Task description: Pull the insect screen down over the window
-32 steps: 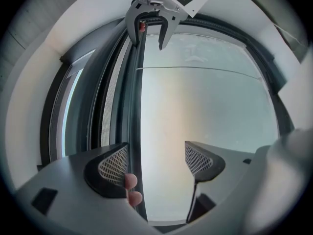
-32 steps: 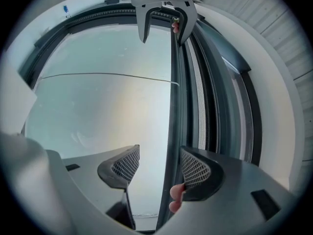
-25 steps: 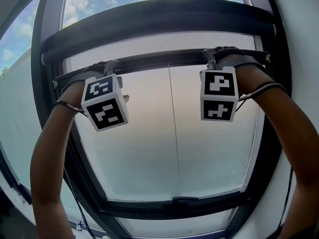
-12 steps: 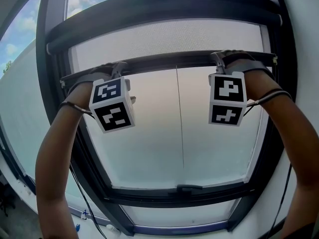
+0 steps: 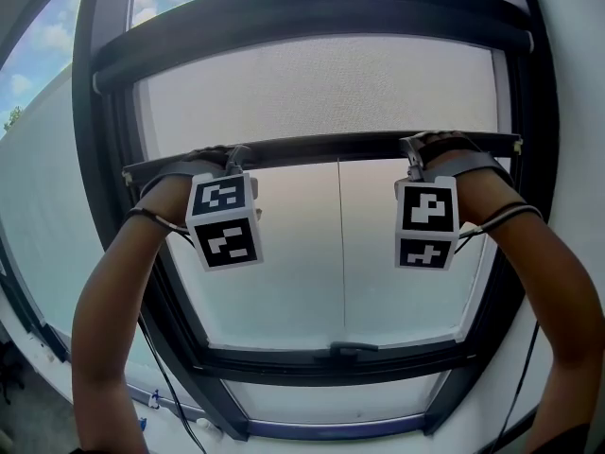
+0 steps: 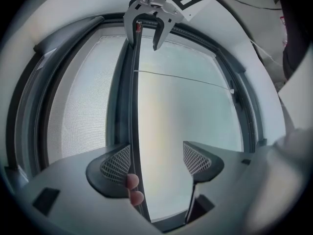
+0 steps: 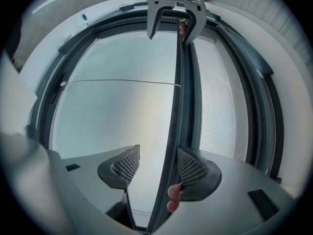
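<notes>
Two wide claws frame this job: the left gripper (image 6: pixel 156 153) and the right gripper (image 7: pixel 159 155) both stand with jaws well apart, closed on nothing. The bar (image 5: pixel 331 146) of the screen (image 5: pixel 312 83) lies against only one jaw of each, the 9 o'clock jaw on the left gripper and the 3 o'clock jaw on the right. Bare fingertips (image 6: pixel 132 182) hook over the bar beside those jaws, so we judge that the hands carry the pull.

In the head view the bar runs from 9 to 3 o'clock a little above centre. Mesh fills the window (image 5: pixel 102 216) from there up to the roller (image 5: pixel 312 17) at 12 o'clock. The pane (image 5: pixel 321 272) below is uncovered down to the bottom rail (image 5: pixel 345 353) at 6 o'clock. We put the task at roughly a third done.

To do this step well, we should draw both ends down together, so the bar is level and does not bind at the sides. We should pull along the plane of the pane toward 6 o'clock. We should also mind that the bar could slip off the open jaws.
</notes>
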A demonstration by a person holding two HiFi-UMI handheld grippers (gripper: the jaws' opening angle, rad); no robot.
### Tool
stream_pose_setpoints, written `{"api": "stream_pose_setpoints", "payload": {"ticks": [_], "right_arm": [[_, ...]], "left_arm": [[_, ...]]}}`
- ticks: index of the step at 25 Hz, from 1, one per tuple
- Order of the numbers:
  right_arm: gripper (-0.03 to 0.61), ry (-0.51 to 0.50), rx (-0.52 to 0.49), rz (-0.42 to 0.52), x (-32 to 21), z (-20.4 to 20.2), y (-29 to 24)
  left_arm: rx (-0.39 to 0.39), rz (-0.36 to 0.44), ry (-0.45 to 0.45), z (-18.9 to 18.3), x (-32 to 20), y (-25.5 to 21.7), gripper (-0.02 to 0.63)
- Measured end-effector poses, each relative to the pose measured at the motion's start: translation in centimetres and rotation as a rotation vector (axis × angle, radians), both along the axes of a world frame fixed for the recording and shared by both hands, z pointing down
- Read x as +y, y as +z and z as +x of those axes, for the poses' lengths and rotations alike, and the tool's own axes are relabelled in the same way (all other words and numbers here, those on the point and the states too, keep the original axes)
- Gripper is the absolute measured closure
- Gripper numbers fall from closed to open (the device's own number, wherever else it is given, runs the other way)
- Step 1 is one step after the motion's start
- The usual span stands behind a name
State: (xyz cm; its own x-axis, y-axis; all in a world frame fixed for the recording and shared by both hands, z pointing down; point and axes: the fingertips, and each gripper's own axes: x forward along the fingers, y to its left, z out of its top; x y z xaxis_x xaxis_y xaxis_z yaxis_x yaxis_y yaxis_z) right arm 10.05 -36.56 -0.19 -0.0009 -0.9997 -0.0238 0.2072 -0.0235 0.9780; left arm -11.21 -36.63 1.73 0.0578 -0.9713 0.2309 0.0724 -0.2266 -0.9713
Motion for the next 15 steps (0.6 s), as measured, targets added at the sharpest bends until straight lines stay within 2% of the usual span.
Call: {"api": "stream_pose_setpoints", "payload": {"ticks": [2,7,11,15], "right_arm": [[0.336,-0.017,0.019,0.005,0.0,0.1,1.0],[0.336,-0.04,-0.007,-0.009,0.0,0.1,2.7],[0.337,-0.042,-0.023,-0.078,0.1,0.1,4.9],[0.337,-0.035,0.029,-0.104,0.1,0.2,8.0]], "left_arm": [[0.003,-0.013,0.013,0.0,0.0,1.0,0.277],[0.01,-0.046,0.023,0.1,0.2,2.7,0.278],[0.004,-0.107,0.024,0.2,0.4,4.7,0.278],[-0.02,-0.133,0.039,0.2,0.5,7.8,0.279]]}}
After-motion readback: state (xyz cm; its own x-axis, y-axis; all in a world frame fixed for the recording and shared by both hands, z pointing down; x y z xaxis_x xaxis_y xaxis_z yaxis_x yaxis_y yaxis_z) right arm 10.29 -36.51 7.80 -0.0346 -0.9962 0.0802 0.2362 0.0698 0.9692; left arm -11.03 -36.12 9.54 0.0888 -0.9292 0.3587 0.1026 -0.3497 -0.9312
